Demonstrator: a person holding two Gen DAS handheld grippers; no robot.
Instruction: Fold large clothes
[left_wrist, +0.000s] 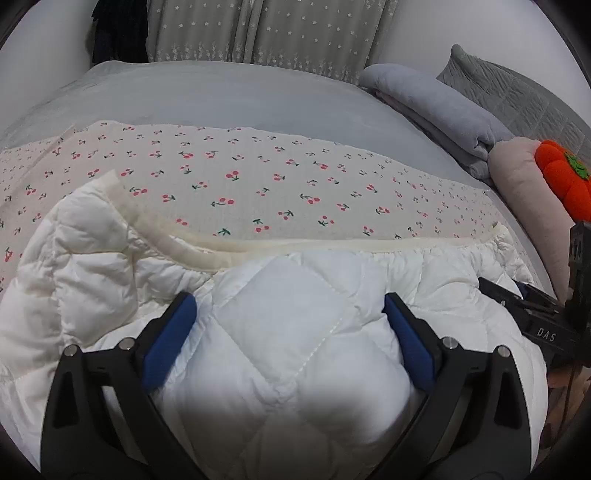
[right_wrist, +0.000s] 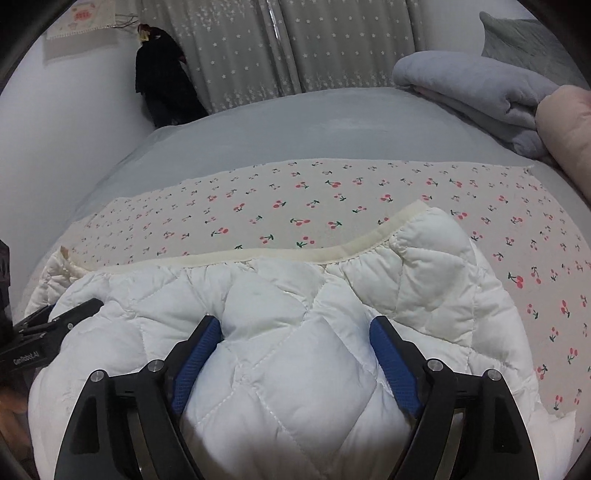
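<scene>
Step in hand: you are letting go of the white quilted jacket (left_wrist: 295, 332) after laying a fold over, as I judge from how it is lying doubled with both tools wide.

Jacket: it is lying on the cherry-print sheet (left_wrist: 236, 173) at the near side of the bed (left_wrist: 221, 96), and its cream trim (left_wrist: 229, 251) is running across from 9 to 3 o'clock in the left wrist view.

Left gripper (left_wrist: 290, 314): its fingers are standing spread, and a puffed bulge of the jacket is swelling up between the blue pads (left_wrist: 168, 341). The pads are sitting beside the cloth and are not pinching it.

Right gripper (right_wrist: 293, 338): its fingers are also standing apart, with another bulge of the jacket between the blue pads (right_wrist: 194, 360). The left pad is touching the cloth, but I am not seeing any squeeze.

Neighbours: in the left wrist view the other tool is showing at 3 o'clock. The folded grey blanket (left_wrist: 436, 107), the pink pillow (left_wrist: 524, 184) and the orange plush toy (left_wrist: 569, 177) are lying at 2 o'clock, well apart from the jacket.

Next move: I am thinking you are needing to lift both tools clear without dragging the puffy cloth, then to choose the next edge. The corner sticking out at 9 o'clock is looking uneven, so it is asking for smoothing first.

Risk: the filling is springy, so the fold may be opening again.
</scene>
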